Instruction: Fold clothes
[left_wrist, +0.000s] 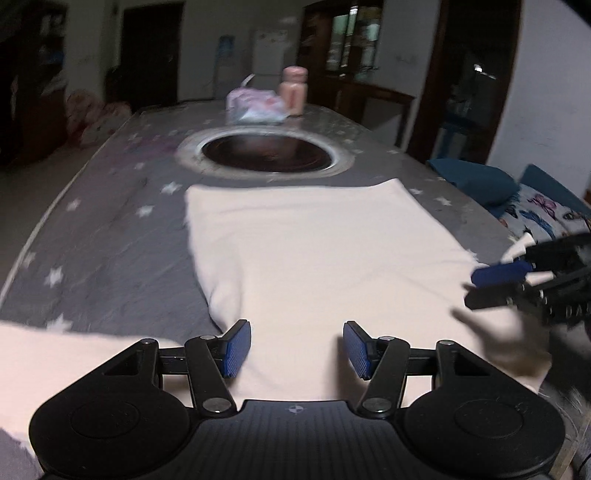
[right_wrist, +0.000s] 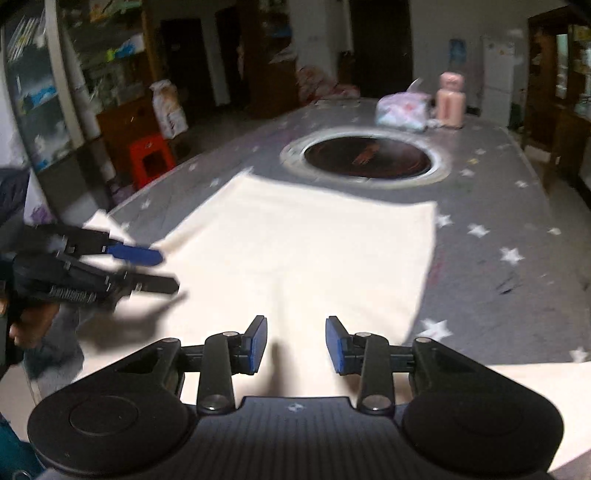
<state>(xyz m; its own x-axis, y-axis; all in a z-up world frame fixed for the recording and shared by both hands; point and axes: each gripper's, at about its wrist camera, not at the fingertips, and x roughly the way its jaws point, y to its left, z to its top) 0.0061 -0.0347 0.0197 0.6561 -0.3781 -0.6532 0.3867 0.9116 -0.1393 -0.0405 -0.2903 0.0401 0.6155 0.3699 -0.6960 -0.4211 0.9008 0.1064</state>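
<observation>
Both grippers — left (left_wrist: 297, 349), right (right_wrist: 296, 345) — hover with fingers apart over the near end of the shirt (left_wrist: 314, 251), probably lining up a fold.

We took the round dark burner (left_wrist: 266, 153) sunk in the table (left_wrist: 110, 236) as our landmark. On the near side of it lay the cream cloth (left_wrist: 306, 258), flat and low, so both claws had open air above it. Beyond the burner stood a pink bottle (left_wrist: 292, 90) just beside a pastel bundle (left_wrist: 255, 105), the only upright things on the table. To the burner's left and right we saw bare starred covering. The left claw (left_wrist: 297, 349) and the right claw (right_wrist: 296, 345) hung close together above the cloth's near part, each crowding the other's side.
</observation>
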